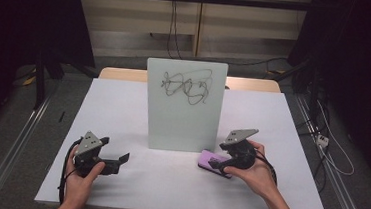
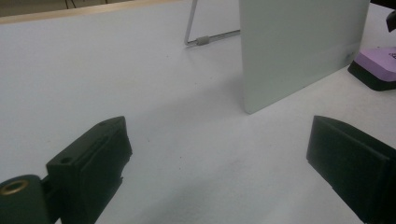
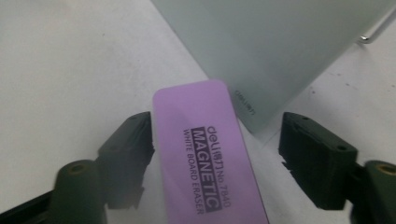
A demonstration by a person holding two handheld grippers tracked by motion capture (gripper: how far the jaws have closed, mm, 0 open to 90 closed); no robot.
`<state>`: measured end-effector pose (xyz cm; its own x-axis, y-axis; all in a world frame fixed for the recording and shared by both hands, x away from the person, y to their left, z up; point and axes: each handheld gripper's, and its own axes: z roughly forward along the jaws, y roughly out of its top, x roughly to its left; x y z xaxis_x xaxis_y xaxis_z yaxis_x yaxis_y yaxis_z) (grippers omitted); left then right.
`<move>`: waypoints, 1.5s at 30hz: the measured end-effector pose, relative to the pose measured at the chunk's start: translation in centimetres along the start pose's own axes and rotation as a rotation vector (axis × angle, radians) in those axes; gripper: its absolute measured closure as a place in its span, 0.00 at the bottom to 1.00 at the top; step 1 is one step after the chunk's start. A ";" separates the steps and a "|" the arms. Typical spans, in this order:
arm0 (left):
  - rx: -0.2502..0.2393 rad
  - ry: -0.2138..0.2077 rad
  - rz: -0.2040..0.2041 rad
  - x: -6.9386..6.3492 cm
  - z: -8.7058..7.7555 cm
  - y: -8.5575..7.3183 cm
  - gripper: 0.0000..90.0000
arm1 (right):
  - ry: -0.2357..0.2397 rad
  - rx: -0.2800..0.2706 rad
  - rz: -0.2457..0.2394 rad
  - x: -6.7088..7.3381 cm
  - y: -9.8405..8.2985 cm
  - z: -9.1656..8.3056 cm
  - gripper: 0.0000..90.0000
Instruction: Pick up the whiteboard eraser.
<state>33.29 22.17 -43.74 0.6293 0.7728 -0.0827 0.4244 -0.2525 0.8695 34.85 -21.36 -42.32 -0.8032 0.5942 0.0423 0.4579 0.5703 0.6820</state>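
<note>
The right gripper [image 1: 217, 162] sits at the right of the white table [image 1: 123, 104], just in front of the lower right corner of the upright whiteboard [image 1: 182, 119]; its jaws straddle the purple whiteboard eraser [image 3: 210, 154], which lies flat on the table beside the board's foot; the left jaw is at or against the eraser's edge, while a clear gap separates the right jaw from the other edge; the jaws are partly open and not clamped on the eraser. The left gripper [image 1: 121, 160] rests at the left of the table, well apart from the eraser; its jaws stand wide with nothing between them. The board bears black scribbles [image 1: 187, 84] near its top.
</note>
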 end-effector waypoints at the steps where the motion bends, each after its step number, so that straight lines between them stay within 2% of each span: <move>1: -0.001 0.004 -0.001 0.1 0.0 0.0 0.07 | 0.003 0.011 -0.012 0.1 0.0 0.1 0.32; 4: 0.002 0.002 0.001 0.1 0.0 0.0 0.07 | -0.007 0.051 -0.035 0.2 0.0 0.5 0.32; 10: 0.007 -0.004 0.003 0.1 0.1 0.0 0.07 | 0.011 0.079 -0.064 0.2 0.1 0.7 0.39; 12: 0.007 -0.005 0.002 0.1 0.1 0.0 0.07 | 0.009 0.104 -0.099 0.4 0.1 0.8 0.39; 18: 0.012 -0.006 0.005 0.1 0.0 0.0 0.07 | 0.006 0.151 -0.130 0.7 0.0 1.3 0.41; 27: 0.014 -0.007 0.005 0.1 0.1 -0.1 0.07 | 0.007 0.182 -0.173 0.6 0.1 1.6 0.40; 32: 0.015 -0.006 0.006 0.1 0.0 -0.1 0.07 | 0.011 0.207 -0.178 0.9 0.2 1.9 0.41; 34: 0.015 0.001 0.003 0.1 0.0 -0.1 0.06 | 0.008 0.210 -0.177 0.8 0.2 1.8 0.44; 45: 0.021 -0.004 0.004 0.1 0.0 -0.1 0.06 | 0.003 0.221 -0.162 0.8 0.3 1.8 0.46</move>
<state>33.34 22.27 -43.86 0.6335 0.7695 -0.0811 0.4351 -0.2676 0.8597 35.00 -19.72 -43.38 -0.8735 0.4840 -0.0521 0.3953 0.7678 0.5042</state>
